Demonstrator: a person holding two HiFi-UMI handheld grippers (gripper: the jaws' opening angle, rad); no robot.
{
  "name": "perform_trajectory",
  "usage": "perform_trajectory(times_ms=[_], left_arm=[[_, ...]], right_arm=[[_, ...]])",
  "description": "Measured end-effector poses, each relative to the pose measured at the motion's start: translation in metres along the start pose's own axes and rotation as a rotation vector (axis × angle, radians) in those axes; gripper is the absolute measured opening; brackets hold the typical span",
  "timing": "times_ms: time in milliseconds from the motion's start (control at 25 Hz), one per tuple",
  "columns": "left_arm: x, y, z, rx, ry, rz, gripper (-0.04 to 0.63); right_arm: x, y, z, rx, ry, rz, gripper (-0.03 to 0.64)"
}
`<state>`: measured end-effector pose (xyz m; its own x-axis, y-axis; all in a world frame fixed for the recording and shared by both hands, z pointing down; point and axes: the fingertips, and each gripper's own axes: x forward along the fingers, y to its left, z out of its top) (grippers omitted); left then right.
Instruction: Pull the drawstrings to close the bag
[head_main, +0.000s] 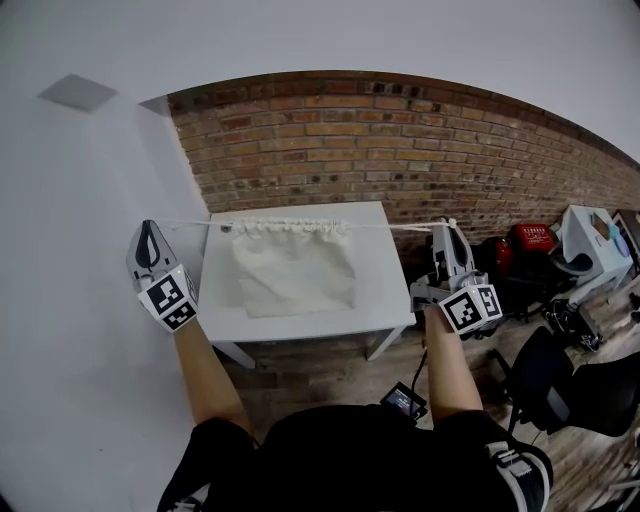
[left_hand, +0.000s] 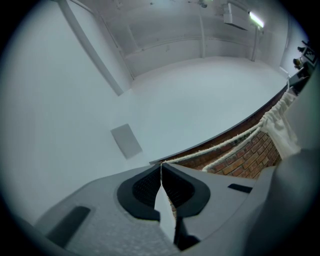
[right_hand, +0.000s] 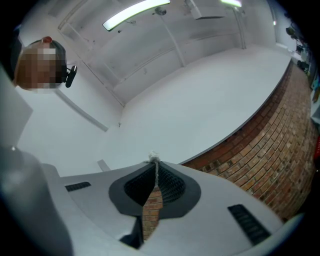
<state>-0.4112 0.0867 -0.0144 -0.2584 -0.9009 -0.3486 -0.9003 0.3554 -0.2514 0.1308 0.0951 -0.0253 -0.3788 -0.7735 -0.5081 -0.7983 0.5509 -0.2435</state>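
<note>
Dark-clothed, the person fills the bottom of the head view, both bare forearms reaching toward a white rectangular desk. A white cloth drawstring bag lies flat on the desk. Its gathered mouth runs along the desk's far edge, just beside a red brick wall.

From that mouth 1 white left cord runs taut past the desk's far left corner to the left gripper. The white right cord runs past the far right corner to the right gripper. Each gripper is clamped on its cord. The left gripper view shows jaws pinched together with strands leading off to the bag. The right gripper view shows a frayed knot at the closed tips.

A plain white wall stands close along the desk's left side. Right of the desk the floor is crowded with a red object and black office chairs. Wooden floor shows between the desk's near edge and the person. Each gripper's cube carries black-and-white square markers.
</note>
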Motion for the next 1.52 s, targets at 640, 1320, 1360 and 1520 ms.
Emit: perform_trajectory(times_ms=[640,1320,1360,1520], left_arm=[[0.003,0.004,0.01,-0.026,-0.032,0.011,0.023],[0.008,0.013,0.021,-0.048,-0.064,0.044,0.023],[0.008,0.015,0.021,-0.049,-0.064,0.048,0.023],[0.008,0.018,0.021,-0.047,-0.066,0.056,0.023]], right_arm=[[-0.014,-0.012,0.009,0.051,-0.006,-0.018,0.006],[-0.015,-0.027,0.015,0.148,-0.047,-0.021,0.006],[-0.015,-0.028,0.016,0.15,-0.048,-0.022,0.006],[-0.017,-0.032,0.018,0.155,-0.05,-0.028,0.006]])
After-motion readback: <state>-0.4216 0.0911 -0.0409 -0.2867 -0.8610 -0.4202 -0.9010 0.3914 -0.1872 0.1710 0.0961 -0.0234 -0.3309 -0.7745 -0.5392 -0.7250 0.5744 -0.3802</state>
